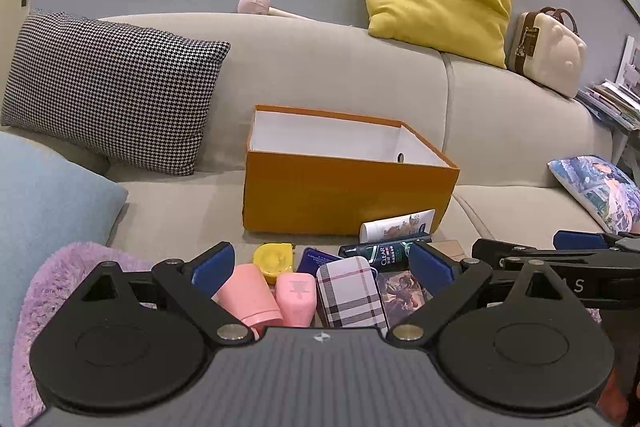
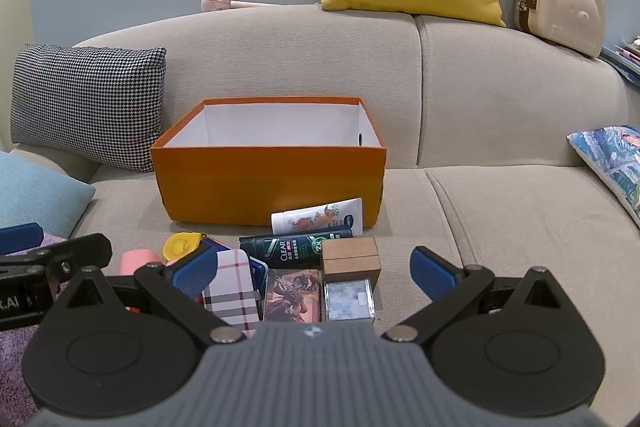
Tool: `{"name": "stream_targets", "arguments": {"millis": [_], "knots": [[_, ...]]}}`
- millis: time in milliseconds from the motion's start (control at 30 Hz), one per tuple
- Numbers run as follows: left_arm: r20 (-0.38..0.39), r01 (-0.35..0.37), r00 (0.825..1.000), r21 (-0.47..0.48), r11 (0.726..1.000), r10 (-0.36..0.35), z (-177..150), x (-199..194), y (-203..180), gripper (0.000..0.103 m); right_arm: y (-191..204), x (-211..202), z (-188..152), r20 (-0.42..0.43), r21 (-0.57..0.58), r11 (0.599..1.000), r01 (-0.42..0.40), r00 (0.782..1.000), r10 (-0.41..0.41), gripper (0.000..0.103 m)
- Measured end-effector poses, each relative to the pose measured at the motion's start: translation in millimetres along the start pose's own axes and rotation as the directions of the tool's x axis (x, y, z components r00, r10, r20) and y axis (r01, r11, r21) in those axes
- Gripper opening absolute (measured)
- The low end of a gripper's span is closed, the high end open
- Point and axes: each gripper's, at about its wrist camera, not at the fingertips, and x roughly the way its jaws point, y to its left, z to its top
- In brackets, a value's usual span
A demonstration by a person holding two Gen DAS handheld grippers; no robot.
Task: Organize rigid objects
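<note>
Left gripper hangs spread wide and empty above the pile on the sofa, likely so any of the small pieces can pass between its fingers. Straight under its gap lie a pink cylinder, a pink plug-like block and a plaid tin; just ahead sit a yellow tape measure and a dark CLEAR bottle. Farther ahead stands the orange box, lidless with white walls inside, probably the place for them all

Right gripper, also gaping and holding nothing, hovers over the other half of the pile. Between its fingers lie a picture card box, a clear case and a cork block; the plaid tin sits by its left finger. Ahead, a white tube leans against the orange box, whose floor is hidden from here
</note>
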Motion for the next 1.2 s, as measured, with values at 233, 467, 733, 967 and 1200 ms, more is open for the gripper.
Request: {"name": "stream_targets", "arguments": {"millis": [233, 467, 733, 967, 1200], "knots": [[-0.009, 0.001, 1.0, 0.006, 1.0, -0.001, 0.3, 1.0, -0.3, 0.103, -0.3, 0.0, 0.7, -0.001, 0.001, 1.0, 0.0, 1.0, 0.0, 0.102], [-0.013, -0.001, 1.0, 0.005, 1.0, 0.001, -0.7, 1.5, -0.8, 0.103, -0.5, -0.3, -0.4, 0.0, 0.003, 1.0, 0.001, 1.0, -0.001, 0.102], [-0.024, 0.004, 1.0, 0.001, 1.0, -0.004, -2.0, 3.6, 0.1, 0.103, -1.0, 3.3, -1.2, -0.011, 0.009, 1.0, 0.008, 1.0, -0.007, 0.102], [-0.049, 0.013, 0.999, -0.005, 1.0, -0.014, -3.2, 7.5, 1.3, 0.103, -0.8, 3.9, -1.9, -0.016, 0.009, 1.0, 0.009, 1.0, -0.009, 0.102], [-0.146, 0.031, 0.989, -0.013, 0.999, -0.033, -8.0, 23.9, 10.9, 0.102, -8.2, 19.0, -2.3, -0.068, 0.045, 0.999, -0.021, 0.997, 0.024, 0.102]]}}
